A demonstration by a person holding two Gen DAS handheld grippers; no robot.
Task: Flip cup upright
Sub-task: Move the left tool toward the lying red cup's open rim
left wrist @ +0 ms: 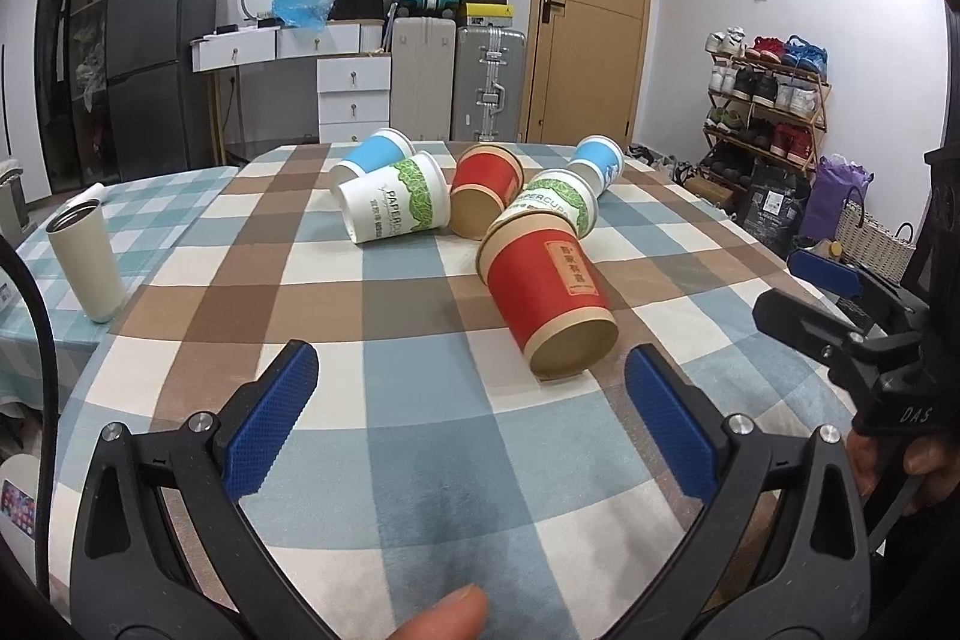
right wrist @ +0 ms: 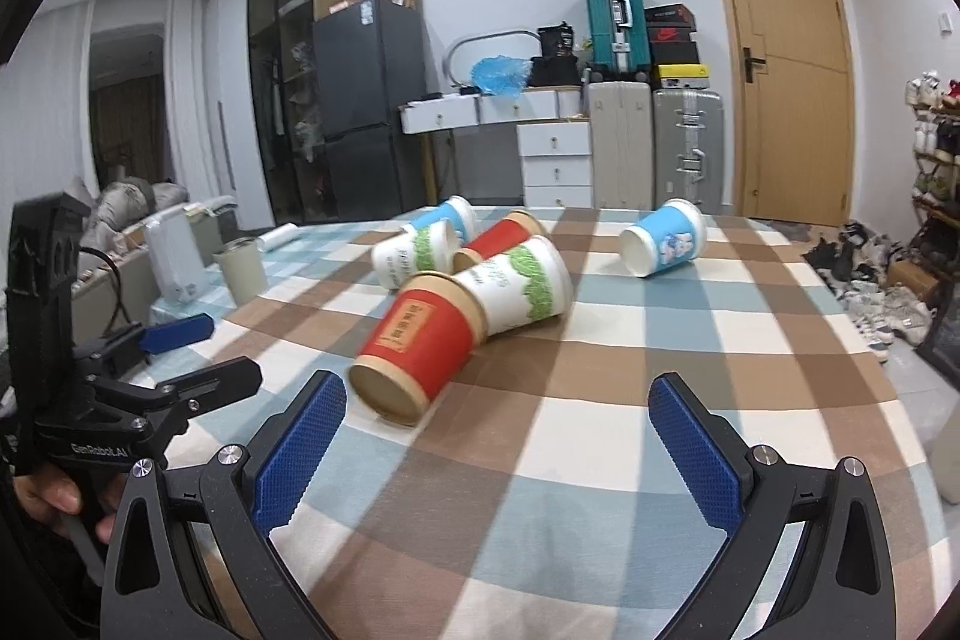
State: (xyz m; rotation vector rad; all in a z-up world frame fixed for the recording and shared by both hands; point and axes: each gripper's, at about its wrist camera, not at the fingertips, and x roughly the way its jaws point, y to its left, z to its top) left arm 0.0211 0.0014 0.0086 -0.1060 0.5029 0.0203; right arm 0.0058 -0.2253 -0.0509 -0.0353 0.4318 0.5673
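Note:
Several paper cups lie on their sides on a checked tablecloth (left wrist: 420,400). The nearest is a red cup (left wrist: 549,301) with its base towards me; it also shows in the right wrist view (right wrist: 420,346). Behind it lie two white-green cups (left wrist: 393,205) (left wrist: 561,202), another red cup (left wrist: 483,190) and two blue cups (left wrist: 375,154) (left wrist: 597,160). My left gripper (left wrist: 471,370) is open and empty, just short of the near red cup. My right gripper (right wrist: 498,400) is open and empty, to the right of that cup.
A cream steel tumbler (left wrist: 87,262) stands upright at the left on a second table. The table's right edge (left wrist: 774,250) drops to a floor with bags and a shoe rack (left wrist: 768,100). Suitcases, drawers and a fridge stand behind.

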